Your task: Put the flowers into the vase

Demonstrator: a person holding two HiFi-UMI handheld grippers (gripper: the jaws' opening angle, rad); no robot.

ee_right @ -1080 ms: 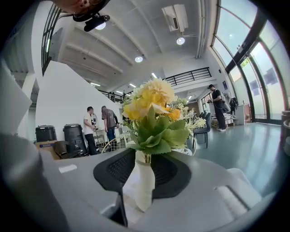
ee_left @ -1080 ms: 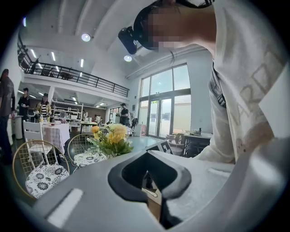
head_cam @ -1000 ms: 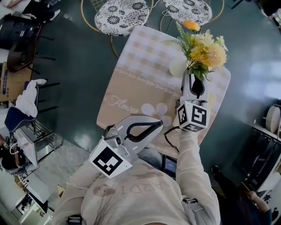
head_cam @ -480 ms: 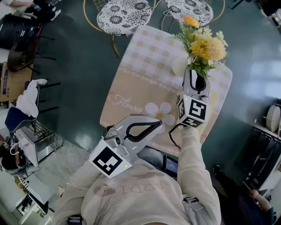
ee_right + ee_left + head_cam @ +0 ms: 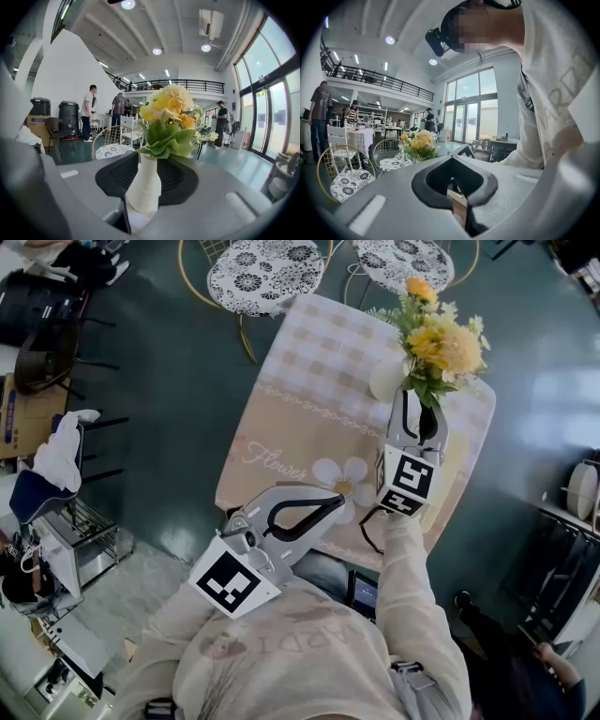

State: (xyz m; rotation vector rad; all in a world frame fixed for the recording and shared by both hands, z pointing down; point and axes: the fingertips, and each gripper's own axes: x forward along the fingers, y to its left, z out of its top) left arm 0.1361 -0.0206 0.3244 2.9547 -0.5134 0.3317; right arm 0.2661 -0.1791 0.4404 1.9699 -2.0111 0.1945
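A bunch of yellow and orange flowers (image 5: 439, 345) with green leaves stands in a white vase (image 5: 144, 187) at the far right of the table (image 5: 300, 399). In the head view the blooms hide most of the vase. My right gripper (image 5: 417, 401) reaches forward with one jaw on either side of the vase body (image 5: 149, 164). Its jaws have just been opening, and they are open with the vase between them. My left gripper (image 5: 339, 504) is shut and empty, held low at the table's near edge, close to my chest.
The table carries a beige checked cloth with a daisy print (image 5: 339, 474). Two round patterned chairs (image 5: 262, 273) (image 5: 403, 259) stand beyond it. A rack with a white cloth (image 5: 58, 454) is on the left. Several people (image 5: 89, 112) stand in the hall behind.
The right gripper has rolled a little around the vase, so its marker cube now sits at a different angle. The left gripper has kept still.
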